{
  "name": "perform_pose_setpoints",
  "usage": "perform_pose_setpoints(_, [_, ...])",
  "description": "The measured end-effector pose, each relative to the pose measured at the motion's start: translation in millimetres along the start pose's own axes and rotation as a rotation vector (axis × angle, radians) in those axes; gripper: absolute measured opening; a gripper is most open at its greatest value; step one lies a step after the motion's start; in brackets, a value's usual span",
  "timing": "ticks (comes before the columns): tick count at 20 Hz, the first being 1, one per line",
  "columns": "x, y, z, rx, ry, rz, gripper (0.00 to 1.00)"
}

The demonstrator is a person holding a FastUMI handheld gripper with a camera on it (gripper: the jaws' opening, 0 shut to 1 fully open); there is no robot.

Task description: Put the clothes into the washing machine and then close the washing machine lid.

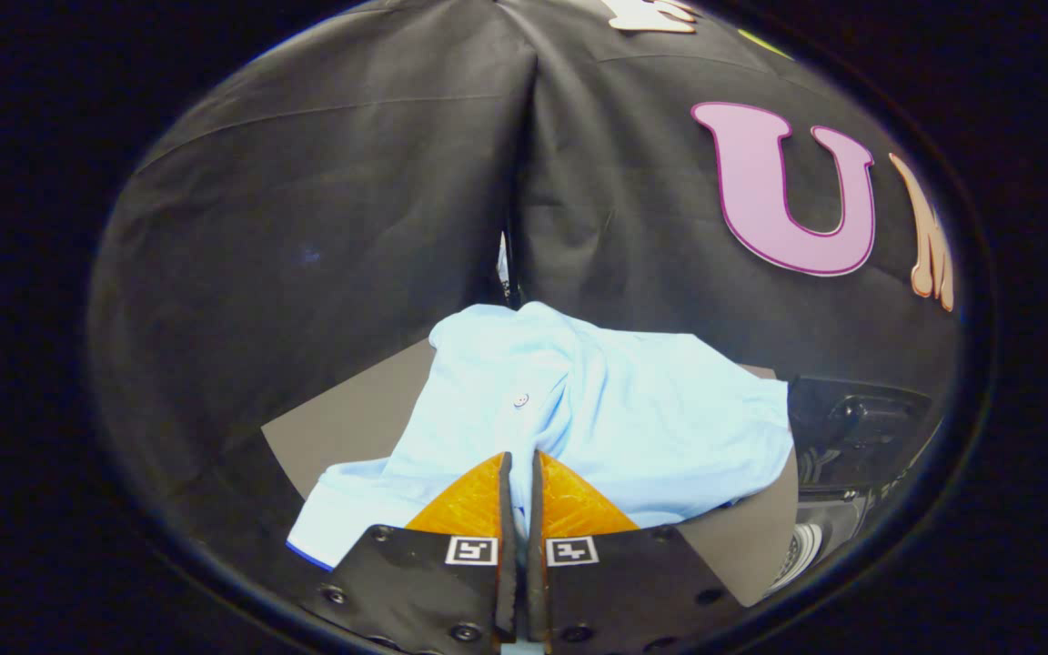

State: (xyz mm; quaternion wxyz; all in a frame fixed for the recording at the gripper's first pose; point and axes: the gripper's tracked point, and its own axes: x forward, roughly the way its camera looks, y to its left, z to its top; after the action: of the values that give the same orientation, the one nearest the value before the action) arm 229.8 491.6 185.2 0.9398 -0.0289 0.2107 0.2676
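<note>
A: How do the tongs stand?
B: Fingers nearly together with a thin slit between, and pale blue cloth shows in that slit; I cannot tell if they pinch it.
A: And the shirt?
B: It is crumpled on the grey desk, spreading from the tips toward twelve o'clock. The washing machine, dark, sits at three o'clock.
</note>
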Motion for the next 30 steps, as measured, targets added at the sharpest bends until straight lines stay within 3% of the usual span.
perform_pose_setpoints(3, [-8, -8, 4, 0.020, -0.011, -0.006, 0.05])
perform_pose_setpoints(9, [-49, -78, 13, 0.042, -0.061, -0.114, 0.05])
perform_pose_setpoints(17, [-118, -218, 12, 0.098, -0.122, -0.405, 0.05])
perform_pose_setpoints(21, [-135, -280, -5, 0.105, -0.116, -0.547, 0.05])
perform_pose_setpoints(24, [-133, -312, -20, 0.106, -0.097, -0.606, 0.05])
perform_pose_setpoints(28, [-122, -334, -38, 0.185, -0.110, -0.609, 0.32])
perform_pose_setpoints(30, [-121, -335, -39, 0.210, -0.124, -0.602, 0.31])
